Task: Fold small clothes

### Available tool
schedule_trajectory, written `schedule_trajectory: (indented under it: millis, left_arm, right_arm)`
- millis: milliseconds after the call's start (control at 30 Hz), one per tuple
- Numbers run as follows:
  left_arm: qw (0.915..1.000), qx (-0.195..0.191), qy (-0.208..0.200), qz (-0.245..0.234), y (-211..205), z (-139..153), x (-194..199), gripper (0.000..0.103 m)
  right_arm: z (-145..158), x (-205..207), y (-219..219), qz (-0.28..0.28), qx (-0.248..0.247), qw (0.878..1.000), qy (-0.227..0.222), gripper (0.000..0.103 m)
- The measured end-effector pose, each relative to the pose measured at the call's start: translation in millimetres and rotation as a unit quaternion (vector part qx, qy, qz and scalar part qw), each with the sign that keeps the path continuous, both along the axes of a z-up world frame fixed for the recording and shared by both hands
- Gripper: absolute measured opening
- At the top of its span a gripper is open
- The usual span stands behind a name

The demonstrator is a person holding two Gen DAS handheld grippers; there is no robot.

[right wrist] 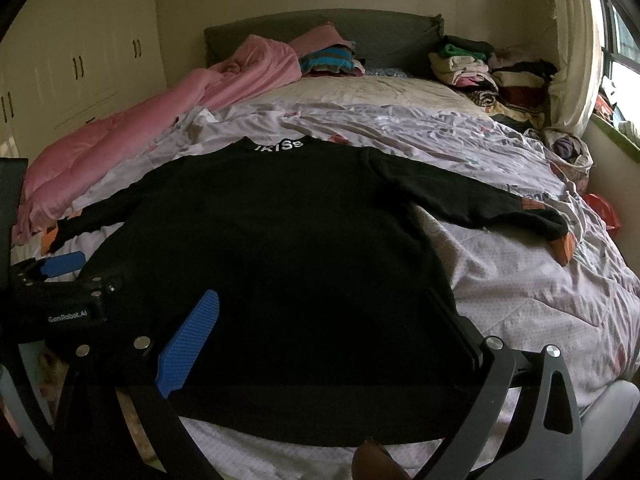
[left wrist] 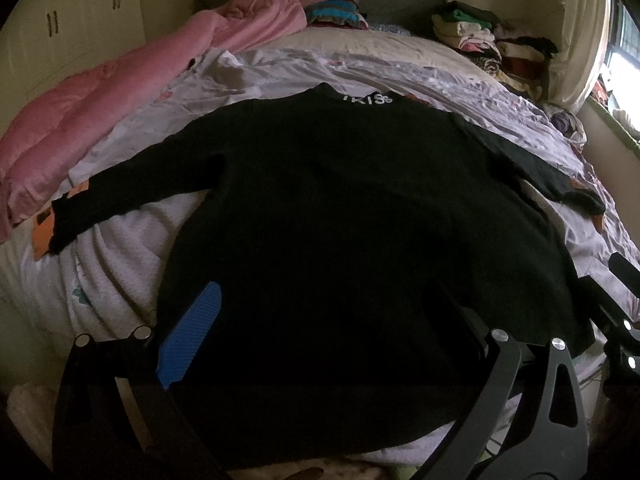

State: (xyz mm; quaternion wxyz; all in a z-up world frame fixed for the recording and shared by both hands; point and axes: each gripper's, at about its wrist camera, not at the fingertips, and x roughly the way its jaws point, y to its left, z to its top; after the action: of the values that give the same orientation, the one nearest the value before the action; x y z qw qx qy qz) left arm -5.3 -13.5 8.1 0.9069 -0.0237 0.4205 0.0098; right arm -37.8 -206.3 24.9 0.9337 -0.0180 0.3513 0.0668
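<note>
A black long-sleeved top (left wrist: 340, 220) lies flat on the bed, collar with white letters at the far end, both sleeves spread out; it also shows in the right wrist view (right wrist: 280, 248). My left gripper (left wrist: 328, 312) is open above the top's near hem, its blue pad (left wrist: 192, 332) over the left side. My right gripper (right wrist: 324, 320) is open above the hem, its blue pad (right wrist: 188, 340) showing. The left gripper's body (right wrist: 60, 296) shows at the left of the right wrist view. Neither holds anything.
A pale patterned bedspread (right wrist: 520, 280) covers the bed. A pink quilt (right wrist: 120, 136) lies along the left side. Piles of clothes (right wrist: 492, 76) sit at the far right by the headboard (right wrist: 320, 28). A window (right wrist: 620, 52) is on the right, wardrobes (right wrist: 80, 60) on the left.
</note>
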Motion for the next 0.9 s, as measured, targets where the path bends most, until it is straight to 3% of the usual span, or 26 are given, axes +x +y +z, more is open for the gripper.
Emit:
schedule_trajectory:
  millis: [333,900]
  left_arm:
    - [1.0,0.002,0.009,-0.003,-2,-4,11,0.095]
    - [0.9998,-0.006,0.018,-0.003,-8,9,74,0.095]
  right_arm:
    - [1,3,-1,-0.001,0.003,1.0,-0.002,0.099]
    - [7,65,-20,-0.044,0.017,0.999,0.004,0.099]
